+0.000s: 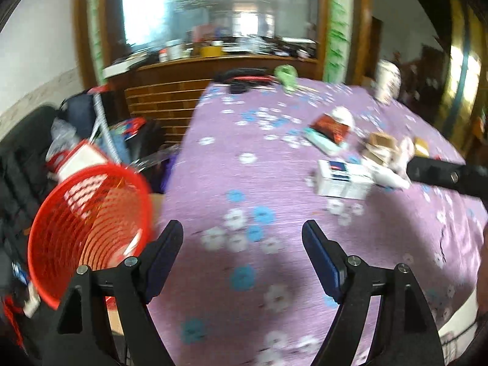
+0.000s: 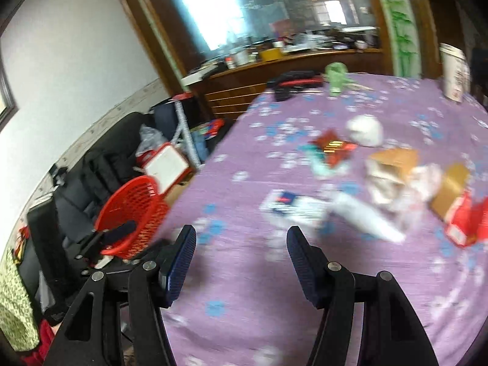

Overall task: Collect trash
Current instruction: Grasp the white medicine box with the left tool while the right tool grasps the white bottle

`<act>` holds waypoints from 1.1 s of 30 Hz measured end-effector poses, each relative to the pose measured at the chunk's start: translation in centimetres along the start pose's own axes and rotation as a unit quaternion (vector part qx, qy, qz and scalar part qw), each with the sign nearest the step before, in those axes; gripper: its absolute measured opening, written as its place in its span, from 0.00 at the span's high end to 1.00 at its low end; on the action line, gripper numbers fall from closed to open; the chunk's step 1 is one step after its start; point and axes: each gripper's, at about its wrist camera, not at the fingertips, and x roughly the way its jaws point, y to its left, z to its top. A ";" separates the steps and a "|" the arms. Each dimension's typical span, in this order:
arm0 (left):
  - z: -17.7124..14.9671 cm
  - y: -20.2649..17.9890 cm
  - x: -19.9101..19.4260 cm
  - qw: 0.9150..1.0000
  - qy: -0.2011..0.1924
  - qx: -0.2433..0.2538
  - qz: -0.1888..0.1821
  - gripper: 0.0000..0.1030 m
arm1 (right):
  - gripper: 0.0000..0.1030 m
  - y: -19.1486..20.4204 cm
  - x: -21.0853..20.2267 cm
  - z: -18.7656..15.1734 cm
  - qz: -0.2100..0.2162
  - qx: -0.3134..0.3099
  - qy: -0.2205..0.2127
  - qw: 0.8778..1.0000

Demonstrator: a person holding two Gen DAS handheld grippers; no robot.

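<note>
**A:** Left wrist view first. The left gripper (image 1: 242, 233) has its jaws spread wide with nothing between them, just purple flowered tablecloth (image 1: 244, 177) underneath. The red mesh basket (image 1: 88, 231) sits just off the table's left edge, right beside the left finger, and I think there's already a scrap or two inside, but the frame is smeared so don't quote me. The trash pile is well across the cloth from the basket: a white and blue box (image 1: 343, 181), a red wrapper (image 1: 331, 128) beyond it, brown cardboard bits (image 1: 381, 143). The black bar poking in from the right edge by the pile looks like the other tool.

**B:** Right wrist view: right gripper (image 2: 241, 235) is also open and empty, over bare cloth. The same basket (image 2: 134, 216) is off to its left, well away from the pile. This camera shows stuff yours cuts off: a red carton (image 2: 466, 219) on the far side of the pile from the basket, and a white tube-ish thing (image 2: 363, 216) lying next to the blue box. Yours shows the basket's inside, mine doesn't.

**A:** So I'd say we're between drops, heading for the next pick?

**B:** Yeah. Next move means carrying the open jaws over to the pile, straddling one piece, closing, then hauling it to the basket.
</note>
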 end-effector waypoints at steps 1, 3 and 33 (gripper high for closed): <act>0.2 -0.7 0.1 1.000 0.000 0.009 0.001 0.23 | 0.40 -1.2 0.1 0.3 -0.004 0.002 0.008 1.000; 1.0 -2.4 0.2 0.999 -0.002 0.032 0.001 0.23 | 0.48 -3.4 0.7 1.0 -0.017 0.007 0.025 1.000; 7.8 -10.8 9.6 0.982 0.043 0.150 -0.107 0.21 | 0.67 -10.9 5.9 1.7 0.004 -0.057 0.044 0.997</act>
